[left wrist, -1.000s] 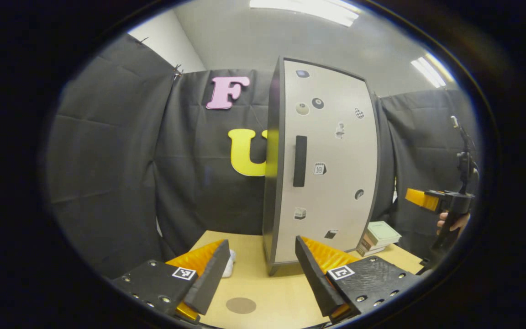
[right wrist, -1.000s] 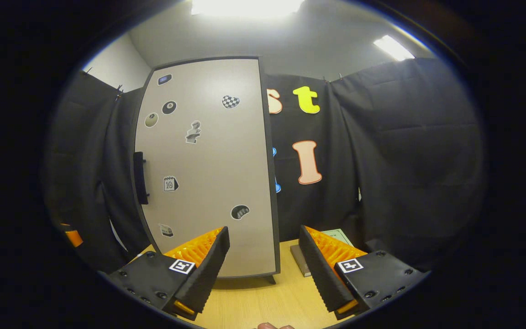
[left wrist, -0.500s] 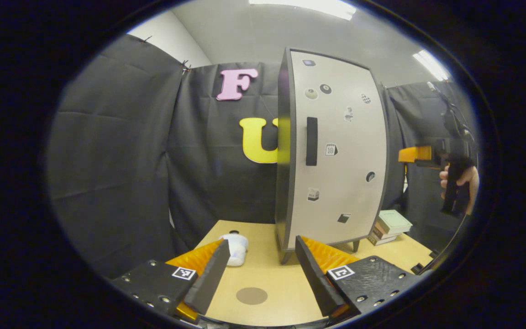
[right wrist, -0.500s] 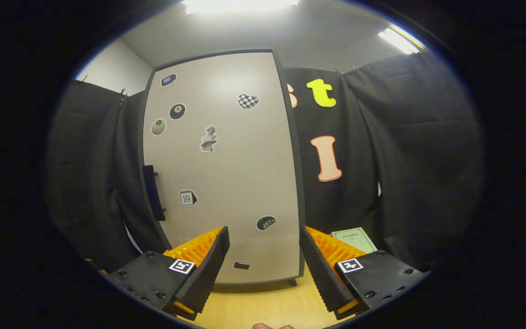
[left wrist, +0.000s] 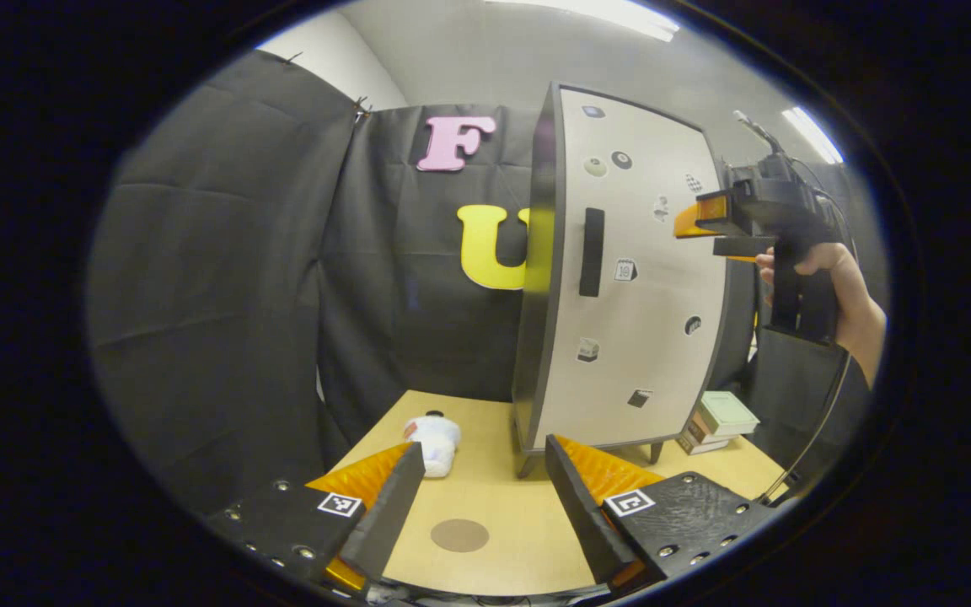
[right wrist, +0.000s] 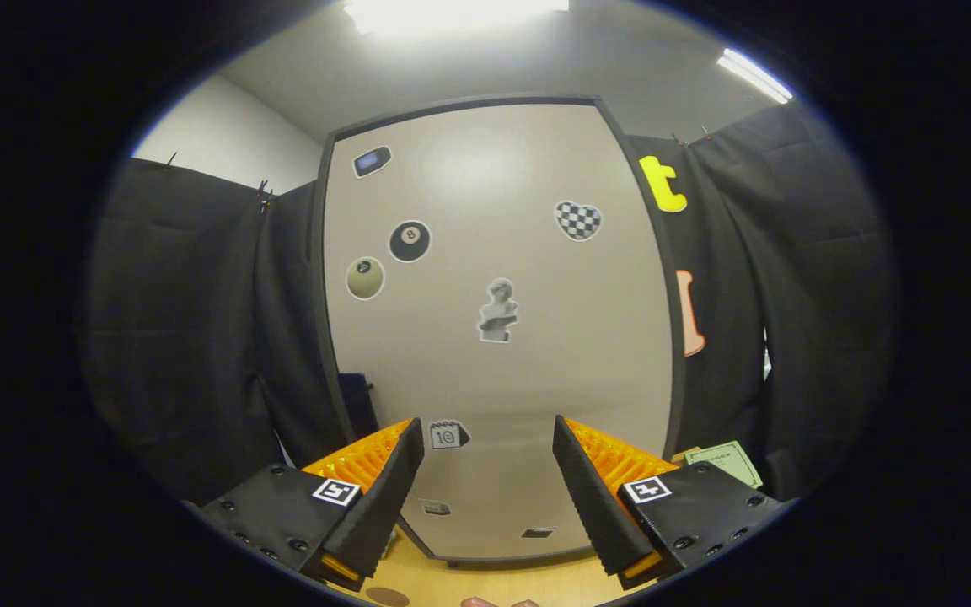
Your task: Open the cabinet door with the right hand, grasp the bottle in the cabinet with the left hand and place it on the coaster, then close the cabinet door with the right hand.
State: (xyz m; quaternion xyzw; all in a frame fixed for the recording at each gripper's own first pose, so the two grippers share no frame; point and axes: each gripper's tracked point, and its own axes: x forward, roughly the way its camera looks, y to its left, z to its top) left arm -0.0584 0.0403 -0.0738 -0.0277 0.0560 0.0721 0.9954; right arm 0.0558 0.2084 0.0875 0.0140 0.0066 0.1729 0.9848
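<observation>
The tall cabinet (left wrist: 637, 278) stands on the wooden table (left wrist: 519, 548) with its sticker-covered door (right wrist: 494, 337) closed; whatever is inside is hidden. The dark vertical handle (left wrist: 591, 251) sits near the door's left edge, and in the right gripper view the handle (right wrist: 357, 403) peeks out low on the left. A round brown coaster (left wrist: 460, 534) lies on the table in front of my left gripper (left wrist: 481, 497), which is open and holds nothing. My right gripper (right wrist: 485, 489) is open too, close to the door at mid height. In the left gripper view, a hand (left wrist: 831, 278) holds the right gripper (left wrist: 705, 229) right of the handle.
A small white bottle-like object (left wrist: 433, 440) lies on the table left of the cabinet's foot. A stack of books (left wrist: 717, 417) rests at the cabinet's right side, with a green cover (right wrist: 726, 462) on top. Black cloth walls close in behind and on both sides.
My right gripper has risen and moved closer to the door, which now looms larger in its view. The left gripper view now shows more of the table, with the coaster and white object in sight.
</observation>
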